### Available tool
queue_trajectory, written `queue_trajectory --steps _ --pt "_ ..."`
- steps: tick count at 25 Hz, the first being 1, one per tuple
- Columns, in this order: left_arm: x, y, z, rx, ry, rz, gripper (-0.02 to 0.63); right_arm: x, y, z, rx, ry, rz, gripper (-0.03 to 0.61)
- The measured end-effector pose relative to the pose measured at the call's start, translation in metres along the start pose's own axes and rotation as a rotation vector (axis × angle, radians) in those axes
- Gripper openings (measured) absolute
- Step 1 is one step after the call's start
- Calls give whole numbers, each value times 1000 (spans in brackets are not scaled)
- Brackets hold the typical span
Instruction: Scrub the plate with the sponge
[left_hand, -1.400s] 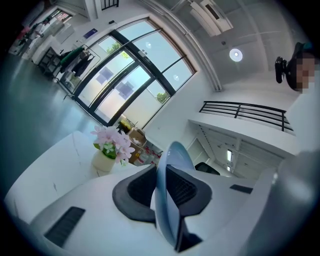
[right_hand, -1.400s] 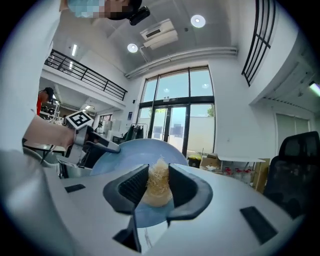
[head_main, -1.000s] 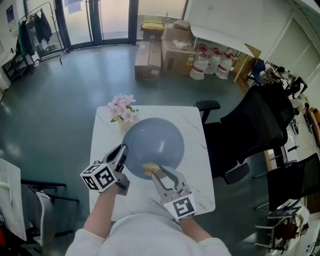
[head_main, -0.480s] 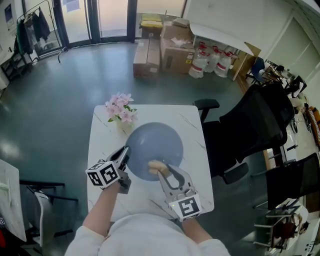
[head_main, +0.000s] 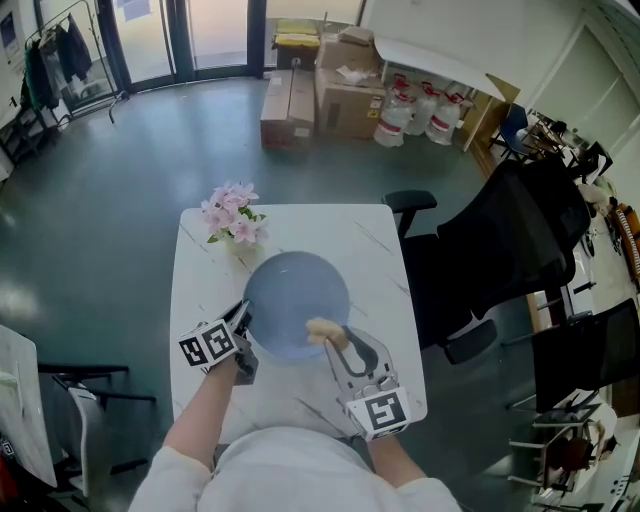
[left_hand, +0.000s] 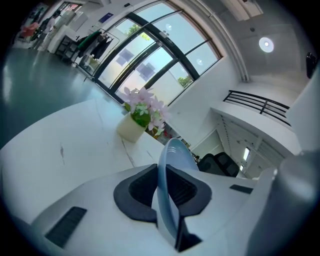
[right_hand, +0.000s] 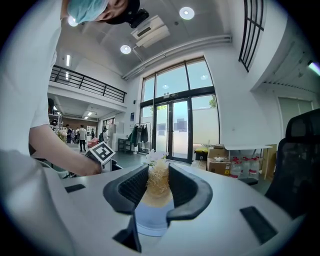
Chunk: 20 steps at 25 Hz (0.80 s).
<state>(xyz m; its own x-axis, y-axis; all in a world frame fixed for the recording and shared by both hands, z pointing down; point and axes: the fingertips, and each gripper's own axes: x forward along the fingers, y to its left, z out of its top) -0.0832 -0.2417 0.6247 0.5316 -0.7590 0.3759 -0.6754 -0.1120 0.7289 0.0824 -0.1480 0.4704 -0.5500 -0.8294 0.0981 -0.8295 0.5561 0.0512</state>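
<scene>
A round grey-blue plate (head_main: 295, 303) lies over the middle of the white table (head_main: 200, 270) in the head view. My left gripper (head_main: 243, 322) is shut on the plate's near-left rim; in the left gripper view the plate (left_hand: 172, 160) runs edge-on between the dark pads. My right gripper (head_main: 336, 340) is shut on a tan fibrous sponge (head_main: 324, 331) that rests against the plate's near-right edge. Between the ribbed pads in the right gripper view sits the sponge (right_hand: 159, 186), with the plate (right_hand: 150, 217) below it.
A small pot of pink flowers (head_main: 230, 220) stands at the table's far-left corner, close behind the plate. A black office chair (head_main: 500, 260) is just right of the table. Cardboard boxes (head_main: 345, 95) and water jugs (head_main: 415, 118) sit on the floor beyond.
The plate has come down and away from the camera, from a raised tilt to nearly flat over the table. Both grippers followed it, still gripping rim and sponge.
</scene>
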Motion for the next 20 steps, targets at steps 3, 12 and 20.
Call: queue_trajectory --steps 3,12,20 --pt "4 16 -13 -31 29 37 57 -3 -8 -9 1 28 -13 130" --pt "11 42 -35 -56 75 116 57 -5 -19 -19 15 57 -26 130" --pt "18 55 -45 -77 106 167 57 -4 -24 -21 24 56 -27 130"
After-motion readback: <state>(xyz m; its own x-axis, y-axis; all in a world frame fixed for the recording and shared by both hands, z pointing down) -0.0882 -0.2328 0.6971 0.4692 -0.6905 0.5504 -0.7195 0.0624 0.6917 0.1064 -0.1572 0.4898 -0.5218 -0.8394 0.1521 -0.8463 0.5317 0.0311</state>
